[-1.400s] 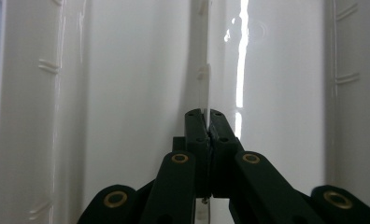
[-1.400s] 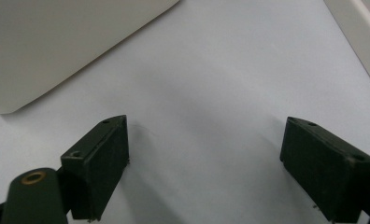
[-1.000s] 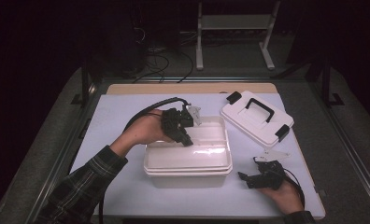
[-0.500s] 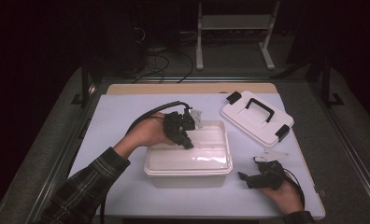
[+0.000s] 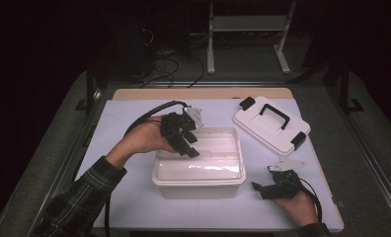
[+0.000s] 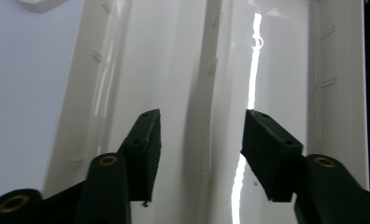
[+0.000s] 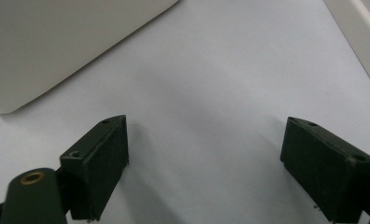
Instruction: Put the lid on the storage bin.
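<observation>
The white tub (image 5: 199, 168) was seen at the desk's (image 5: 124, 123) middle, long axis running left to right, open side up. In the left gripper view its glossy inside (image 6: 192, 70) was shown beneath the left gripper (image 6: 199, 140), whose jaws had just been opening with nothing between them. The right gripper (image 7: 202, 158) was seen resting on the desk beside the tub, jaws spread and empty.

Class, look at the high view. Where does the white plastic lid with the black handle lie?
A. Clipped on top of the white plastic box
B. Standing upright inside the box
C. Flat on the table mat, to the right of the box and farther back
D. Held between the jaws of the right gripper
C: the white plastic lid with the black handle lies flat on the pale table mat, apart from the open white plastic box.
</observation>
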Action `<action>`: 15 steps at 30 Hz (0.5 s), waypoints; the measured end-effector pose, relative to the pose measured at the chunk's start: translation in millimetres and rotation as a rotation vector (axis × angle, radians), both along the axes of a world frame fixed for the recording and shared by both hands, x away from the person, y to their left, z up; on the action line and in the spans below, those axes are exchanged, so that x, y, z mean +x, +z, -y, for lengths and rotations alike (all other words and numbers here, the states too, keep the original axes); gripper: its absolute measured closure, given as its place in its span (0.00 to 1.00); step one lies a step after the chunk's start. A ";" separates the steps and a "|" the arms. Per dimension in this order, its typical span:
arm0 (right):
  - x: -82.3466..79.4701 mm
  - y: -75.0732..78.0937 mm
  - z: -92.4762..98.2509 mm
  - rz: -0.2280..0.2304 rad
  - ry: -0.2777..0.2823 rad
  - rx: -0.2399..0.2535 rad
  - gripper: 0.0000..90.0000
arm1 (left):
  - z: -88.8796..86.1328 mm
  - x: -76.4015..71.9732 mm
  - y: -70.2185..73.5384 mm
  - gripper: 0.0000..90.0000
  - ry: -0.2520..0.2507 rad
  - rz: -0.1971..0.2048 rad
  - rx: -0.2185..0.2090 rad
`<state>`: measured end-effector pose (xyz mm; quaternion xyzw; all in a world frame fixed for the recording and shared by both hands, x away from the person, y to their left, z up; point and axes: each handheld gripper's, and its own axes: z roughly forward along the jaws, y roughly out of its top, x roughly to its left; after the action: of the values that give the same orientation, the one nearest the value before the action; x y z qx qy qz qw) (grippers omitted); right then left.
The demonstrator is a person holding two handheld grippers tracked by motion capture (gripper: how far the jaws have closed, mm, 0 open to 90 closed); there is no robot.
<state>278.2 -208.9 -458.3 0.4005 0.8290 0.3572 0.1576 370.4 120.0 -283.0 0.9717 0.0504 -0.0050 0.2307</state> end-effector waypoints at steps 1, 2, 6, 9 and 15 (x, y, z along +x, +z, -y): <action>-0.1 0.0 0.0 0.001 0.000 -0.001 0.16 | -3.9 -1.0 1.3 0.46 0.008 0.007 -0.004; -0.1 0.0 0.0 0.001 0.000 -0.001 0.16 | -8.0 -1.8 2.7 0.43 0.015 0.012 -0.005; -0.1 0.0 0.0 0.001 0.000 -0.001 0.16 | -23.7 -5.2 5.9 0.34 0.041 0.024 -0.014; -0.1 0.0 0.0 0.001 0.000 -0.001 0.16 | -35.6 -7.7 7.0 0.29 0.059 0.030 -0.020; -0.1 -0.1 0.1 0.000 0.000 0.000 0.16 | -57.9 -12.3 7.4 0.22 0.093 0.034 -0.028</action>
<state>278.1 -208.9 -458.4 0.4002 0.8291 0.3572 0.1576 358.1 177.8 -275.6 0.9650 0.0914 0.0216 0.2451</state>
